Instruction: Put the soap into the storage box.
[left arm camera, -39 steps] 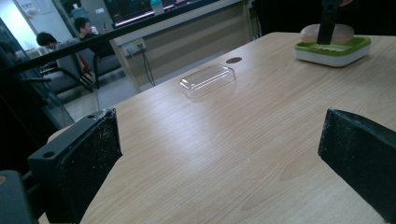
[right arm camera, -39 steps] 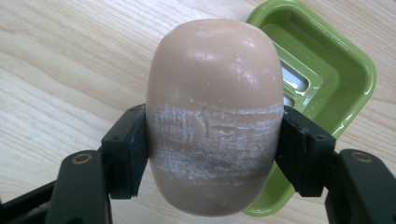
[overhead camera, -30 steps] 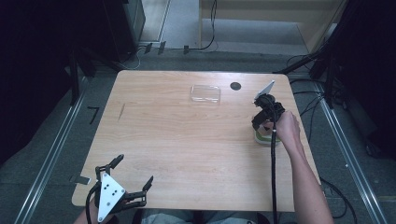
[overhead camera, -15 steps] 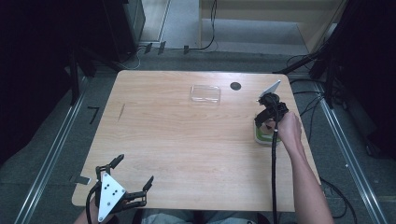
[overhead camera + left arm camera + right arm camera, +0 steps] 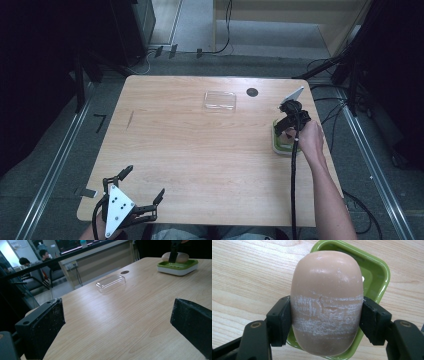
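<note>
A pale pink bar of soap sits between the two black jaws of my right gripper, which is shut on it. Under the soap lies a green soap dish with a white base, near the table's right edge. In the high view my right gripper points down over the dish. Seen from the left gripper view, the soap rests in or just above the dish. My left gripper stays at the table's near left corner, jaws wide apart with nothing between them.
A clear plastic lid lies at the table's far middle, with a small dark round hole to its right. The wooden table has bare room between the grippers. People sit far behind the table in the left gripper view.
My right gripper has shifted only slightly over the dish. The left gripper has not moved.
</note>
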Motion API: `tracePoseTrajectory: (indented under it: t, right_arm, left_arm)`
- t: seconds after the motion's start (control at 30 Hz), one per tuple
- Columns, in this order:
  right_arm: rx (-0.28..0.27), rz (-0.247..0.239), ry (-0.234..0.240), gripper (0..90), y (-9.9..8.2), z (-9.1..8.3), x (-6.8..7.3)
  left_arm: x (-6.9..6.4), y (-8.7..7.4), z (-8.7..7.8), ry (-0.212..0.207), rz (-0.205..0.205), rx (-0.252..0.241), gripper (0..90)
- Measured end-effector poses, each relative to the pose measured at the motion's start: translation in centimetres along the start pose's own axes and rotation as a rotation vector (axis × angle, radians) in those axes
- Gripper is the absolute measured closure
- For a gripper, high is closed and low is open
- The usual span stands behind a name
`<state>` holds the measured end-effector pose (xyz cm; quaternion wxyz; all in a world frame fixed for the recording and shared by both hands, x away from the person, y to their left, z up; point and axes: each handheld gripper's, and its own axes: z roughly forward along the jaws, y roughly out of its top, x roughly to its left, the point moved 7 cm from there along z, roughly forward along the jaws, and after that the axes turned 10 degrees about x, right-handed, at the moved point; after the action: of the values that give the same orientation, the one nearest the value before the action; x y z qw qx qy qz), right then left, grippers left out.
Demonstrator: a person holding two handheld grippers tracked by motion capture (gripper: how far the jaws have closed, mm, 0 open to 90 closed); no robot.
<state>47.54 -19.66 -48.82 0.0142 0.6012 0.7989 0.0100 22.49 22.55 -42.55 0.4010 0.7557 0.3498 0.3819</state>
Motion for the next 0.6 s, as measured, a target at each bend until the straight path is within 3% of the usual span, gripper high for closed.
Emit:
tracePoseTrajectory:
  t: [0.6]
  right_arm:
    - [0.007, 0.04, 0.018, 33.5, 0.1, 1.4, -0.9]
  left_arm:
    - [0.0, 0.0, 0.0, -0.001, 0.0, -0.002, 0.0]
